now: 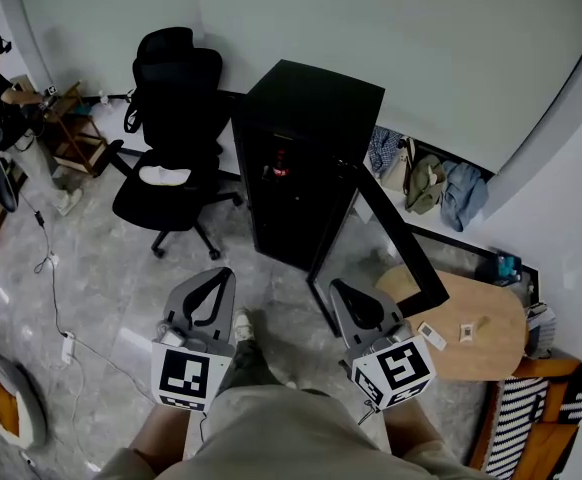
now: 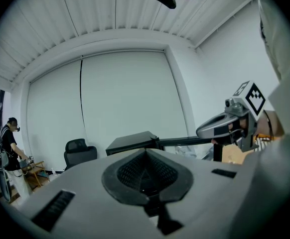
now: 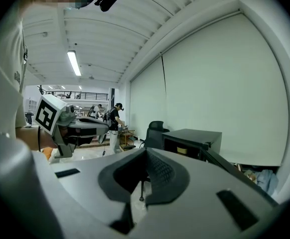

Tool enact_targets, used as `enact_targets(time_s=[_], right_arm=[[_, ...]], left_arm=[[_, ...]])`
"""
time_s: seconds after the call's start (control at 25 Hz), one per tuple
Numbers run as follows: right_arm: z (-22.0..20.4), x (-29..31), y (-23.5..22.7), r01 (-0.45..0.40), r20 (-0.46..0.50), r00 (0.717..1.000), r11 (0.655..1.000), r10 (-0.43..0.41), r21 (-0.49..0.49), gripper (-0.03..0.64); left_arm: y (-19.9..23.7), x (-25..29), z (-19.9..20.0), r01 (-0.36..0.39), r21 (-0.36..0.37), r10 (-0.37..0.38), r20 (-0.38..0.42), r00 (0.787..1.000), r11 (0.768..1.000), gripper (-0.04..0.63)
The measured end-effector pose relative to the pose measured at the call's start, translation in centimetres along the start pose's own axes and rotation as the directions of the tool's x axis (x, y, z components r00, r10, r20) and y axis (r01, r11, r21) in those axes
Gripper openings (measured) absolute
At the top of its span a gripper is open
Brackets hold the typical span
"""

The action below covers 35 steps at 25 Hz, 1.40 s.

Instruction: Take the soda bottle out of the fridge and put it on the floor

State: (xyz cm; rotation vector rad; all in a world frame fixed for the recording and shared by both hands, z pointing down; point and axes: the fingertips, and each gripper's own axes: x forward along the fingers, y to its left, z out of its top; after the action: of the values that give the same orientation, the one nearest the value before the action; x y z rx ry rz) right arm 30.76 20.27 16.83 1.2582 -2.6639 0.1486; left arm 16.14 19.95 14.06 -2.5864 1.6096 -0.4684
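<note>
As you look down, the grey veined floor (image 1: 101,278) spreads under everything in front of you. On it stands the black fridge (image 1: 316,98), straight ahead of you, with its door (image 1: 391,223) swung wide open toward your right. A black office chair (image 1: 176,78) sits just left of the fridge, and a round wooden table (image 1: 481,353) stands by your right side, near the outer edge of the open door.

You hold both tools low and close to your body, well short of the fridge. Your left gripper (image 1: 221,273) (image 2: 146,151) has its jaws pressed together with nothing between them. Your right gripper (image 1: 339,286) (image 3: 145,151) also has its tips meeting and carries nothing.

The soda bottle (image 1: 279,163) is inside the fridge, showing only as a small reddish shape in the dark interior.
</note>
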Motion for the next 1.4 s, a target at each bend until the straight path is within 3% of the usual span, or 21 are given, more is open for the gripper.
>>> enact_targets(time_s=[0.56,0.92,1.2,1.4], right_arm=[[2.6,11.8,-3.6,0.064,-0.035,0.997,0.998,-0.064,-0.005,-0.003],[5.3,19.5,-5.4,0.163,-0.029,0.986,0.987,-0.163,0.003,-0.003],[5.8,22.6,-7.1,0.251,-0.034,0.968,0.968,-0.25,0.025,-0.003],[5.8,24.0,-7.8,0.274,-0.043,0.961,0.961,-0.273,0.03,-0.003]], left_arm=[[9.4,8.8,-0.8,0.075,0.001,-0.075,-0.016,0.997,0.997,0.005],[16.4,14.9,-0.8,0.162,0.032,-0.162,-0.007,0.987,0.986,0.005],[19.1,18.2,-0.8,0.231,0.051,-0.231,0.009,0.973,0.972,0.005],[20.4,19.5,-1.1,0.237,0.036,-0.238,0.01,0.971,0.971,0.005]])
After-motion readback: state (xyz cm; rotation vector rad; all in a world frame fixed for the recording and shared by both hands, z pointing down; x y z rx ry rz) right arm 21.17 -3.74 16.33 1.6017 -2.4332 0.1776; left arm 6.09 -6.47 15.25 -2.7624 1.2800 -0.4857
